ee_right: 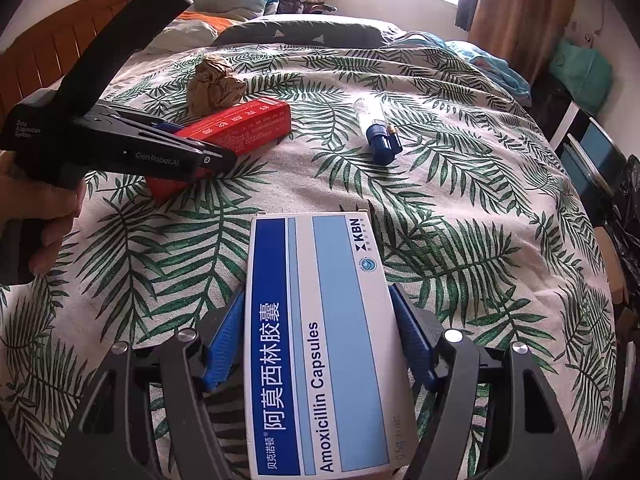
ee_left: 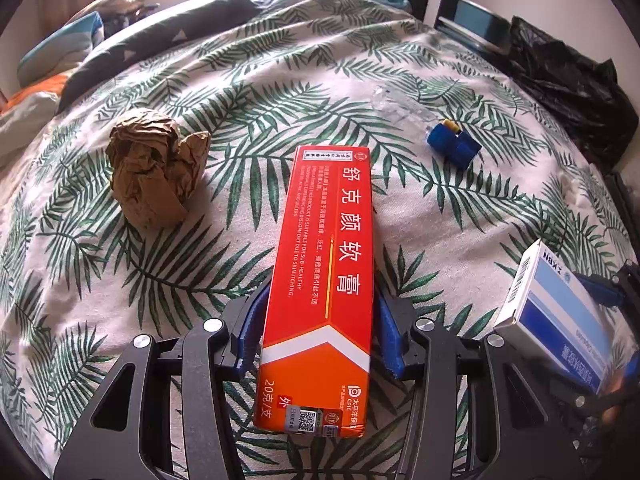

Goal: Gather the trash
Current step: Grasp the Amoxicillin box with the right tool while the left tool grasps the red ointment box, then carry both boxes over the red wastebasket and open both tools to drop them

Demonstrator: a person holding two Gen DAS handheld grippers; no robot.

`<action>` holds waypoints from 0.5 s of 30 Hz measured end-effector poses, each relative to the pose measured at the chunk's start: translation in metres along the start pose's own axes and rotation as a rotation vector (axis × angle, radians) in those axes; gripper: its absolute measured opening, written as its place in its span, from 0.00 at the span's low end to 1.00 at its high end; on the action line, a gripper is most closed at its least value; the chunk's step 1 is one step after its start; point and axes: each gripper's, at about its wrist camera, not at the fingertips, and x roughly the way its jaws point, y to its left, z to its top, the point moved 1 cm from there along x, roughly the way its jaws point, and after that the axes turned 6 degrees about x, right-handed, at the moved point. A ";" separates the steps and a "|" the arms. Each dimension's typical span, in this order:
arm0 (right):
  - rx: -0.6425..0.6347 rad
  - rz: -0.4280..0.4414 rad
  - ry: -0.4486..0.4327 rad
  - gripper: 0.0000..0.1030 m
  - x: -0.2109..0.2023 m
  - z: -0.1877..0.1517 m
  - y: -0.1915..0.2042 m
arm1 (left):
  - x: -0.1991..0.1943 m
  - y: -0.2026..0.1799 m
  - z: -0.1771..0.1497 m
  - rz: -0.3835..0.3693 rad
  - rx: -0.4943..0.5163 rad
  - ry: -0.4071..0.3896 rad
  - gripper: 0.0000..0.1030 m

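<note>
Red carton [ee_left: 320,280] between left jaws, blue-white box [ee_right: 320,340] between right jaws.

Red box [ee_left: 320,280]: glossy printed cardboard, smooth; blue-and-white box [ee_right: 320,344]: matt card, smooth; brown paper ball [ee_left: 154,166]: crumpled, rough, dull; bedspread [ee_left: 460,220]: woven cloth, leaf print, matt; clear bottle [ee_right: 370,114]: transparent plastic, blue plastic cap; black bag [ee_left: 568,80]: thin shiny plastic film, wrinkled; headboard [ee_right: 52,40]: wood.
</note>
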 end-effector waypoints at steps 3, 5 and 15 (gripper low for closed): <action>0.012 0.002 -0.003 0.66 -0.003 0.000 -0.002 | -0.003 -0.001 -0.004 0.009 -0.001 0.000 0.46; 0.017 0.002 -0.004 0.66 -0.005 -0.001 -0.002 | -0.005 -0.001 -0.007 0.012 -0.004 0.001 0.46; 0.015 0.005 -0.013 0.66 -0.029 -0.006 0.004 | -0.035 -0.007 -0.027 0.025 0.000 -0.004 0.46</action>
